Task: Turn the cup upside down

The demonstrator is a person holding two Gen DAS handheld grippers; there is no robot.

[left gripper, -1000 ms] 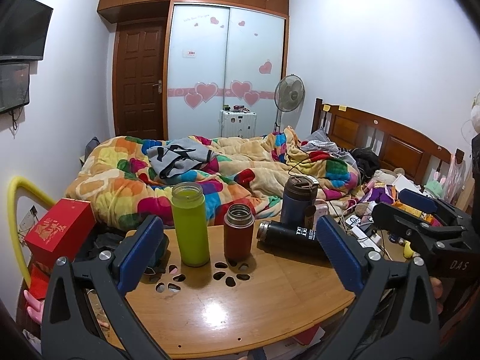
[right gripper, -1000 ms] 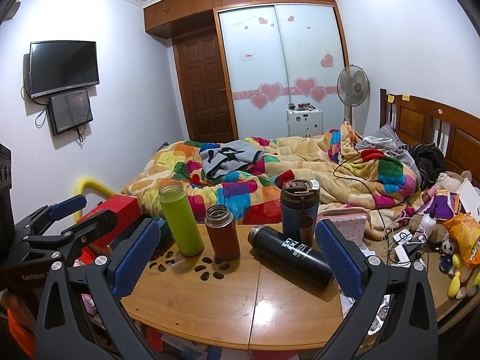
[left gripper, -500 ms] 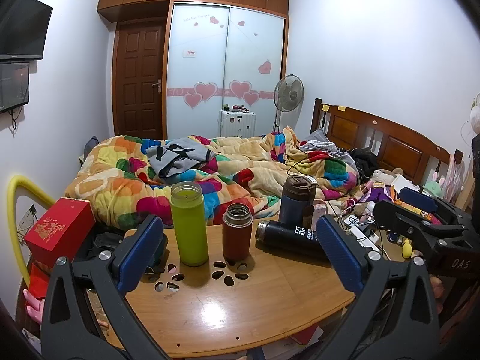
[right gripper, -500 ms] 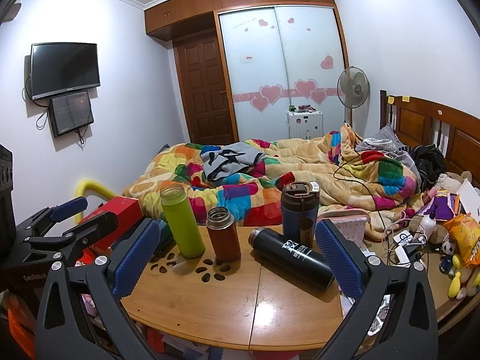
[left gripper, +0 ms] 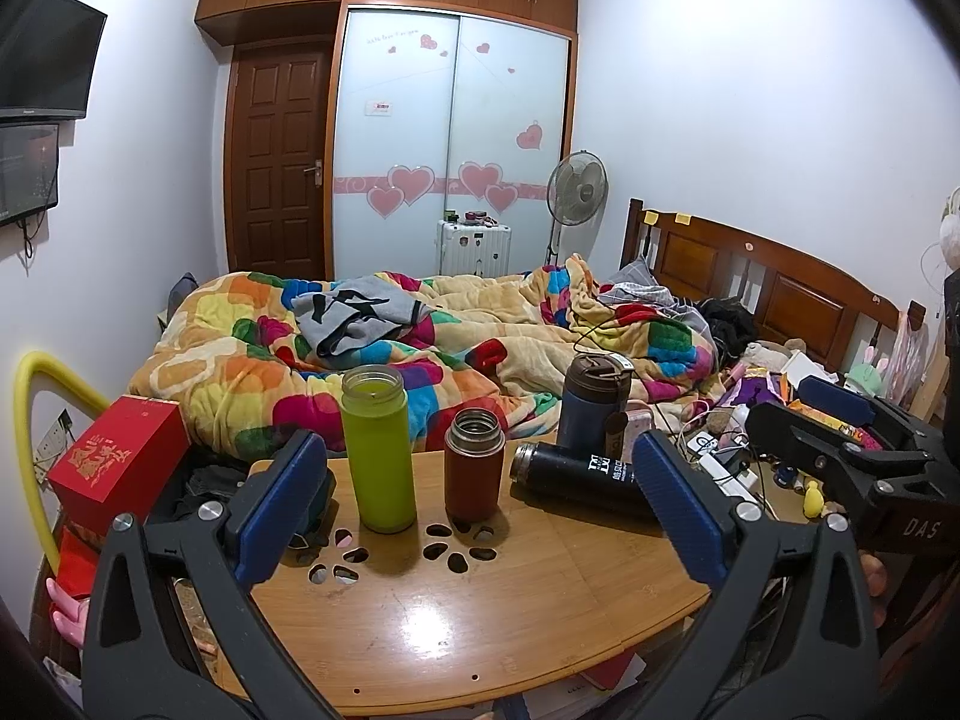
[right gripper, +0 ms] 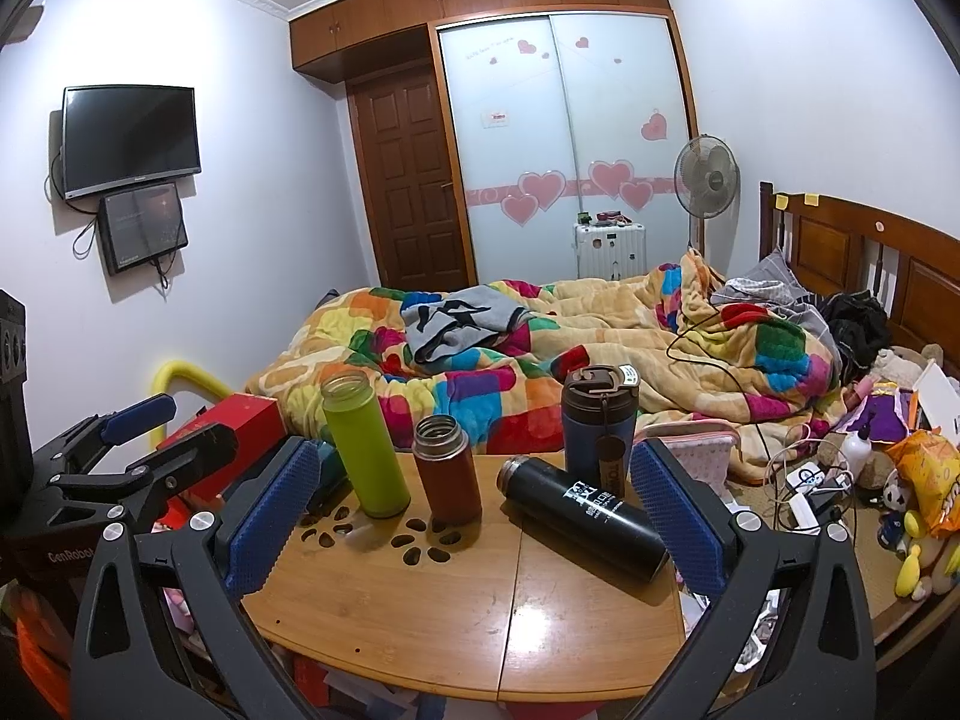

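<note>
My left gripper (left gripper: 480, 498) and right gripper (right gripper: 474, 501) both hang with jaws spread wide, holding nothing, low in the frame over the wooden surface (right gripper: 420, 618). At mid-frame stand three upright cups: green (right gripper: 365, 444), brown (right gripper: 447, 468) and blue (right gripper: 599, 420). A fourth, the black cup (right gripper: 585, 510), lies on its side. The bed (right gripper: 600, 330) is behind.

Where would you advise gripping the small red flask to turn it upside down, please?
Probably around the middle of the red flask, coming in level from the front. It stands upright with a straight round body, the green bottle close on its left, the black flask lying right.
</note>
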